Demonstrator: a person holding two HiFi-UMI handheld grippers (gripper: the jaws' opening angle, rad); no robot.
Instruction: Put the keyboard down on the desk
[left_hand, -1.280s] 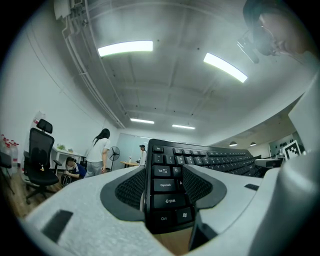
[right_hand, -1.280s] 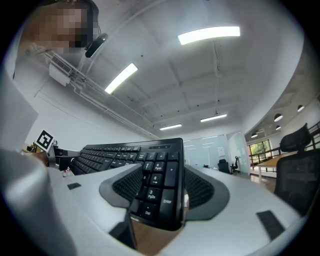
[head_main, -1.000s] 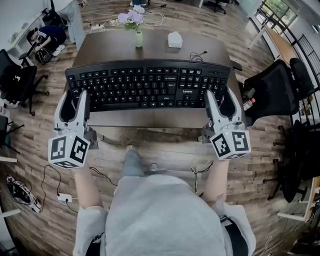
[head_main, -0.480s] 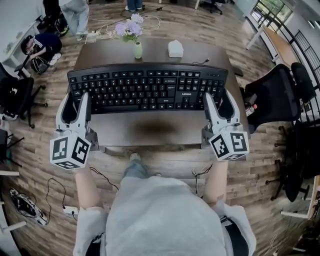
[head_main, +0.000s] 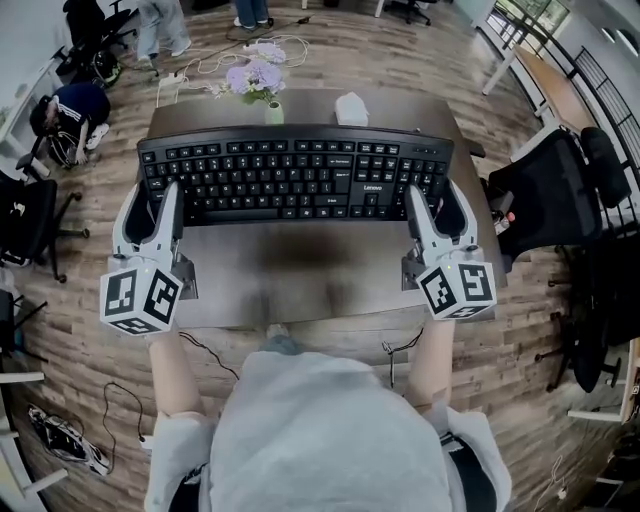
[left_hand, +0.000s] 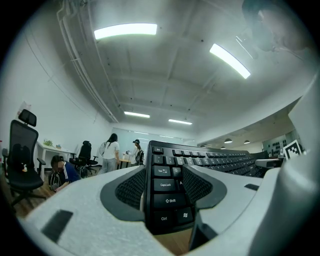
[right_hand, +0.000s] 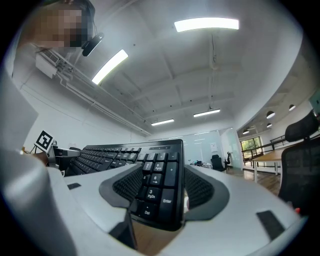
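Left hand-held gripper (head_main: 150, 203) (left_hand: 167, 192) is clamped on the left end of the black keyboard (head_main: 295, 175) (left_hand: 212, 157) (right_hand: 107, 152), its ribbed pads pressed against the near and far edges beside the Caps Lock and Shift keys. On the other end the right hand-held gripper (head_main: 440, 205) (right_hand: 157, 195) is closed the same way across the number pad, by the Enter key. Between them the keyboard lies level and square over the far half of the dark counter (head_main: 300, 285), with a soft shadow on the bare top just near of it; I cannot tell whether it touches the surface. Past its far edge a bunch of purple flowers (head_main: 252, 76) and a small white box (head_main: 350, 104) stand on the counter. A black office chair (head_main: 545, 190) stands to the right on the wood floor (head_main: 90, 250).
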